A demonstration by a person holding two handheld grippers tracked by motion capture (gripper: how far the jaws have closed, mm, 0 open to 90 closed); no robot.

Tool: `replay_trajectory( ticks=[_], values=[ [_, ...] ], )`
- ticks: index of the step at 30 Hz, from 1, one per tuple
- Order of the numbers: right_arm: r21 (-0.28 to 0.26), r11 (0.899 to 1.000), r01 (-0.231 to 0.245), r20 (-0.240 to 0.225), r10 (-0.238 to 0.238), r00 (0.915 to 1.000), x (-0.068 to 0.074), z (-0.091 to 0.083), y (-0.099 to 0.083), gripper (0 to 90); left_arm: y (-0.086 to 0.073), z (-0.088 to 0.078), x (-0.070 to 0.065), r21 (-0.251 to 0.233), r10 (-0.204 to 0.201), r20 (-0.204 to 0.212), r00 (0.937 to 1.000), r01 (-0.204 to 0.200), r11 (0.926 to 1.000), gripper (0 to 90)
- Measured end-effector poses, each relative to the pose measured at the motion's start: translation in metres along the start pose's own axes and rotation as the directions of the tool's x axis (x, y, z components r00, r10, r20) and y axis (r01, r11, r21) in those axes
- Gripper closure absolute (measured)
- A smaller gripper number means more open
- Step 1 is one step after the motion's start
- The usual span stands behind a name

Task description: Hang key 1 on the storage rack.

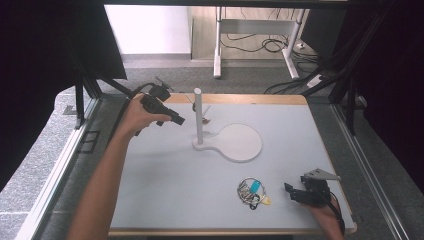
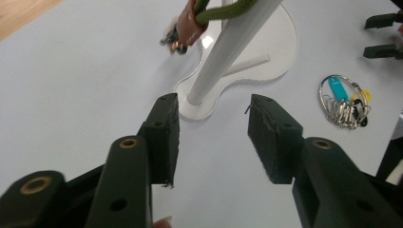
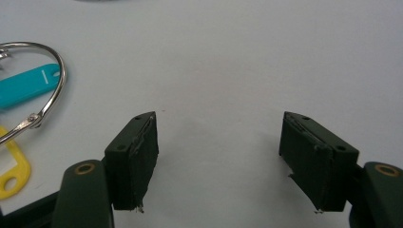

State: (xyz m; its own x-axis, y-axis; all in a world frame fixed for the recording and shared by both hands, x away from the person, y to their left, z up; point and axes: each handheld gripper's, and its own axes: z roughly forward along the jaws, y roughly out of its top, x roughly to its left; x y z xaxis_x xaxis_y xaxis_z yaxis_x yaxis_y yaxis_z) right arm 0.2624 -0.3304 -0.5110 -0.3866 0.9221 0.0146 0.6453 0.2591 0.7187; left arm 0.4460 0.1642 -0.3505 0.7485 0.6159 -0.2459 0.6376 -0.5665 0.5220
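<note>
A white stand with an upright post (image 1: 198,115) and a flat rounded base (image 1: 240,142) sits at the table's far middle. A bunch of keys with a brown tag (image 2: 186,28) hangs from the post on a green strap (image 2: 223,12). My left gripper (image 1: 179,120) hovers just left of the post, open, with nothing between its jaws (image 2: 214,137). A second key ring (image 1: 252,192) with a blue tag (image 3: 26,85) and a yellow tag (image 3: 12,175) lies near the front. My right gripper (image 1: 291,192) rests to its right, open and empty (image 3: 218,156).
The pale grey table (image 1: 165,190) has a wooden rim and dark curtains on both sides. Behind it stand desk legs and floor cables (image 1: 272,45). In the left gripper view the right gripper (image 2: 382,35) appears at the far right edge.
</note>
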Motion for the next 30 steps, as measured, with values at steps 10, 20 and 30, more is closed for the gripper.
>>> replay_trajectory(
  ticks=[10, 20, 30],
  values=[
    [-0.008, 1.000, 0.012, -0.010, -0.012, 0.9999, 0.002, -0.002, 0.001, 29.4, -0.039, 0.003, -0.022, -0.040, 0.027, -0.088, 0.9958, -0.030, 0.9988, 45.9],
    [-0.033, 0.999, 0.009, -0.052, -0.010, 0.9986, 0.006, -0.007, 0.006, 28.6, -0.091, 0.020, -0.049, -0.100, 0.029, -0.068, 0.9973, -0.036, 0.9943, 44.8],
    [-0.008, 0.995, 0.102, -0.075, -0.102, 0.9920, 0.012, -0.011, 0.012, 28.2, -0.125, 0.040, -0.066, -0.083, 0.031, -0.102, 0.9943, -0.039, 0.9958, 44.4]
  ],
)
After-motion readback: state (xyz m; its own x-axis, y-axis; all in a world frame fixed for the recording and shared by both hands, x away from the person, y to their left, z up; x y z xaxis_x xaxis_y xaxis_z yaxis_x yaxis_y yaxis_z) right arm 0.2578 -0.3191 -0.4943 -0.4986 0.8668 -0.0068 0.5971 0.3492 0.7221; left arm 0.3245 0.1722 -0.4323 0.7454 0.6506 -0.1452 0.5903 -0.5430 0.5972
